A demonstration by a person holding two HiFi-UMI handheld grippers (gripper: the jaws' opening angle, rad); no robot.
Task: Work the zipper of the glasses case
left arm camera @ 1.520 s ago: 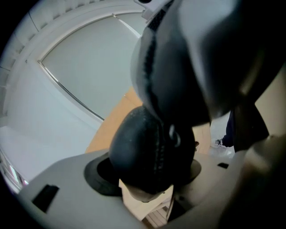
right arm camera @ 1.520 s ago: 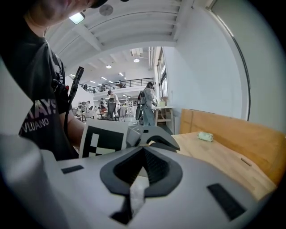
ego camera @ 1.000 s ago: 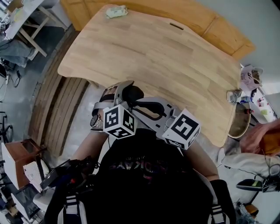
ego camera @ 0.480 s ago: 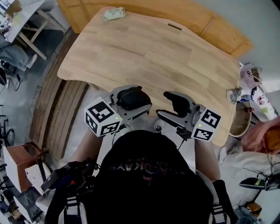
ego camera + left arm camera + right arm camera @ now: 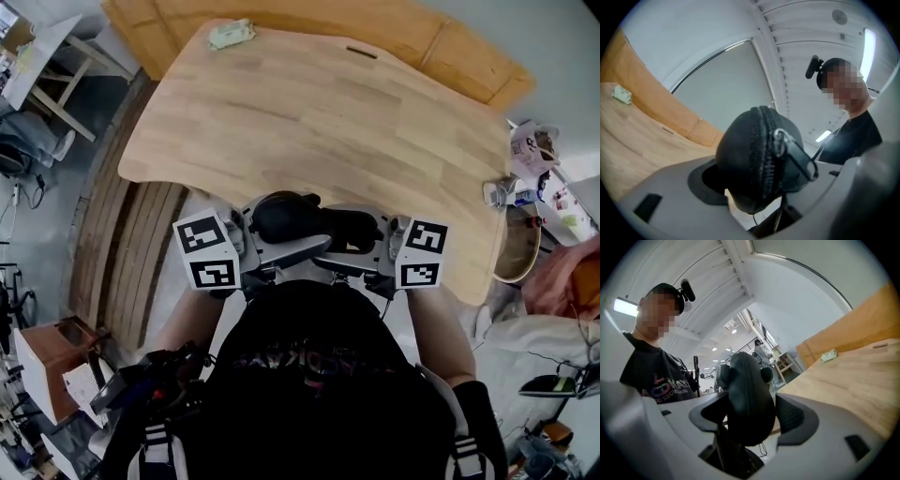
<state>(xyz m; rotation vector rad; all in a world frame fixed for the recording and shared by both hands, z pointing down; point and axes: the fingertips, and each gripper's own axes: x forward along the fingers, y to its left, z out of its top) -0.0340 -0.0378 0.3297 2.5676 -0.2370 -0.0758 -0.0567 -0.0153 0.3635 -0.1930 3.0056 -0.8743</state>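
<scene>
A black zippered glasses case (image 5: pixel 289 217) hangs in the air just off the near edge of the wooden table (image 5: pixel 328 112), in front of the person's chest. My left gripper (image 5: pixel 275 232) is shut on one end of it. In the left gripper view the case (image 5: pixel 750 159) fills the jaws, with its zipper running over the top and the metal pull tab (image 5: pixel 794 152) lying to the right. My right gripper (image 5: pixel 352 239) straddles the other end. Its jaws are opening: the case (image 5: pixel 747 399) stands between the pads, and the right pad (image 5: pixel 792 413) is clear of it.
A small pale green object (image 5: pixel 230 35) lies at the table's far left corner. A wooden panel (image 5: pixel 441 56) runs behind the table. Cluttered items and a bowl (image 5: pixel 516 253) sit off the right edge. A brown box (image 5: pixel 47 352) stands on the floor at left.
The right gripper let go and pulled away to the right with its jaws spread, then came back around the case's end. The left gripper kept hold and swung the case level.
</scene>
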